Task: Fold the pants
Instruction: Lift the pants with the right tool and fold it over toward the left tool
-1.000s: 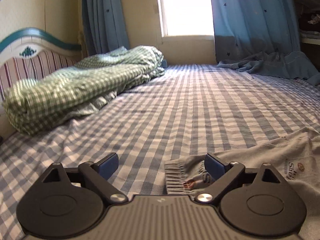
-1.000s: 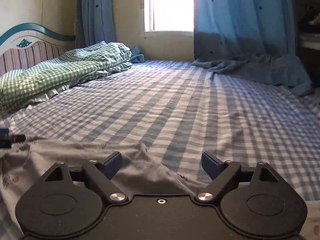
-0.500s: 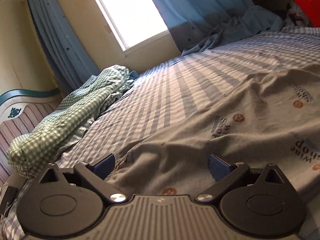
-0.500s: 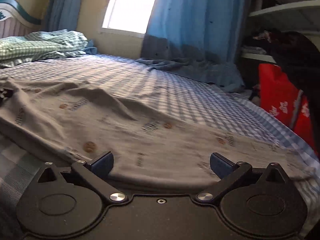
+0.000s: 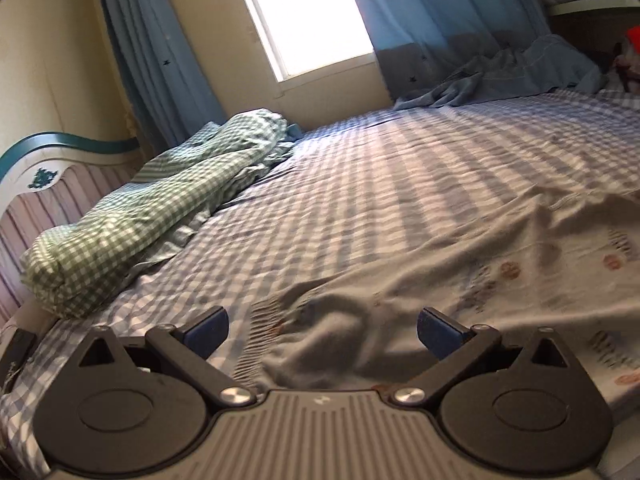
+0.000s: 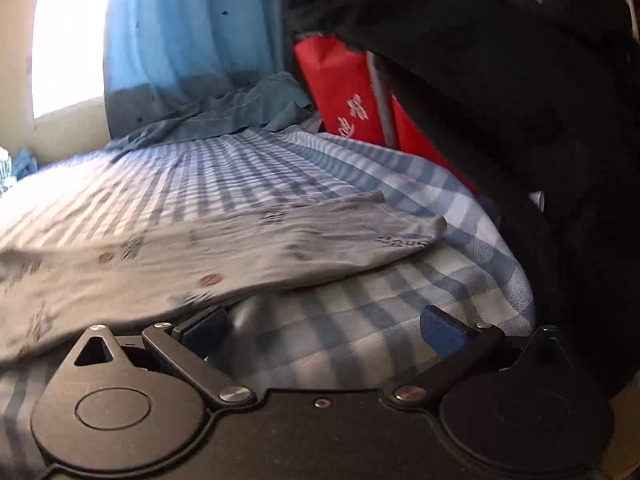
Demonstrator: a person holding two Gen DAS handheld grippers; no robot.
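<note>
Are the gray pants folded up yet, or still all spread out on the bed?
Spread out, not folded. The gray pants lie stretched long across the checked bed sheet, rumpled near the waistband, one leg end lying flat.

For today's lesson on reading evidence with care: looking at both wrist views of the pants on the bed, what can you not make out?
- Pants print, left wrist view: motion blur leaves the lettering unreadable.
- Pants' near edge, right wrist view: hidden behind the right gripper body.
- Room to the right, right wrist view: covered by a dark garment.
- Outside the window, left wrist view: washed out by glare.
</note>
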